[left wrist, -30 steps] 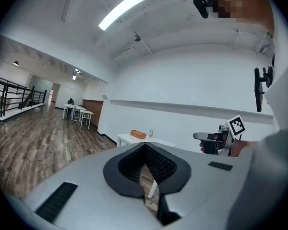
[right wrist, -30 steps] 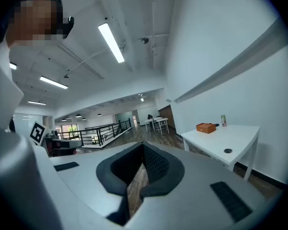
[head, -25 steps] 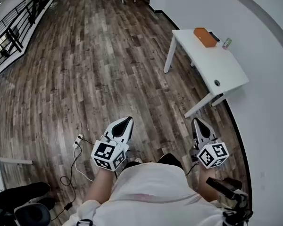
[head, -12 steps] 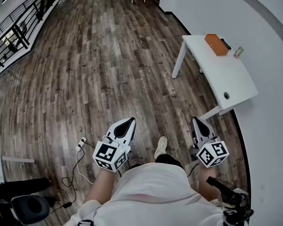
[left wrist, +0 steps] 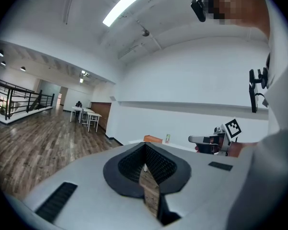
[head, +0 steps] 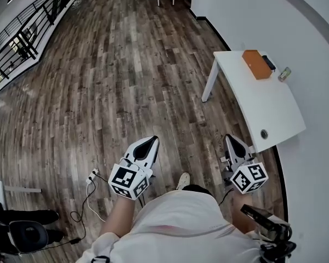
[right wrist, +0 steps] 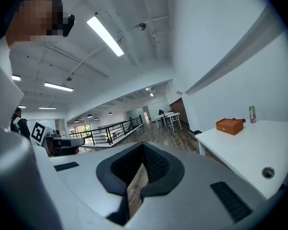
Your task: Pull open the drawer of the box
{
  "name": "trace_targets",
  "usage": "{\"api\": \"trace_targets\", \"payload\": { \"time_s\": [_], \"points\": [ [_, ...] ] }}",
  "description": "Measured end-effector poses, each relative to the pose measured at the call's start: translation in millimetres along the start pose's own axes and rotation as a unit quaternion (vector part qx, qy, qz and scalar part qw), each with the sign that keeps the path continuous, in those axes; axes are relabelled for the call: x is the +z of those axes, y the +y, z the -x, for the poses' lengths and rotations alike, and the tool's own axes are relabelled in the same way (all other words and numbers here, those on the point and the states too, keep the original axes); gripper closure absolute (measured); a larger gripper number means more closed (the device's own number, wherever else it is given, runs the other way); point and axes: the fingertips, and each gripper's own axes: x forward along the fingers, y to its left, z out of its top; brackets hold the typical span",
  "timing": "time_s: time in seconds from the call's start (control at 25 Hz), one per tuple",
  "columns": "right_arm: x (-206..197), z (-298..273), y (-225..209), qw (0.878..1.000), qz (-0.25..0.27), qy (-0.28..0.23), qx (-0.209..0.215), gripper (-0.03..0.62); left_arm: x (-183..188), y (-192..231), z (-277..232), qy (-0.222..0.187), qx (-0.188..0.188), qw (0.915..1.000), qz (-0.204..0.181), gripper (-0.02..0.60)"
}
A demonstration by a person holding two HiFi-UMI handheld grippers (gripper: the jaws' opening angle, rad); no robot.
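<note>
The only print that can be made out is the black-and-white square pattern on the marker cube [head: 126,181] of the left gripper [head: 149,140] and on the like cube [head: 249,178] of the right gripper [head: 231,140]; it carries no letters. The small can [head: 284,74] on the white bench [head: 263,111] has a label, but it is too small to read, and the orange box [head: 256,64] shows no lettering. The box lies at the far end of the bench, in the upper right of the head view, with a dark object [head: 268,63] just behind it and the can near it toward the wall; its drawer cannot be made out from here. Both grippers sit low in the frame, well apart from the box, pointing roughly level over the wooden floor [head: 115,81]. Each gripper view shows the two dark pads brought together at the tips with nothing between them, so both grippers are closed and empty. Against the earlier head views, the bench and box have slid lower and further right in the frame and look larger, the round hole [head: 264,133] in the bench top now sits near the right gripper, and the cable [head: 85,199] on the floor has dropped toward the lower left, while a shoe [head: 182,181] shows between the grippers, which keep their places in the frame.
</note>
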Motion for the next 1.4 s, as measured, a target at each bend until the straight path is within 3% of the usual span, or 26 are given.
{"api": "trace_targets", "payload": {
  "time_s": [0.2, 0.4, 0.8, 1.08, 1.4],
  "points": [
    [18.8, -33.1, -50.3, 1.000, 0.004, 0.004, 0.016, 0.591, 12.3, 0.7, -61.0, -0.001, 0.009, 0.9999, 0.009, 0.571],
    [11.4, -56.2, -93.2, 1.000, -0.010, 0.018, 0.020, 0.591, 3.8, 1.2, -107.0, 0.019, 0.013, 0.9997, 0.011, 0.571],
    [6.1, -104.3, -142.7, 0.999, -0.029, 0.028, 0.009, 0.591, 5.1, 29.0, -182.2, 0.029, 0.009, 0.9995, 0.011, 0.571],
    [23.8, -171.7, -177.5, 0.999, -0.024, 0.025, -0.014, 0.591, 20.5, 78.9, -255.2, 0.026, -0.019, 0.9993, 0.018, 0.571],
    [48.3, -282.9, -211.3, 0.997, -0.034, 0.029, -0.057, 0.591, 53.9, 170.6, -352.6, 0.040, -0.061, 0.9971, 0.019, 0.571]
  ]
}}
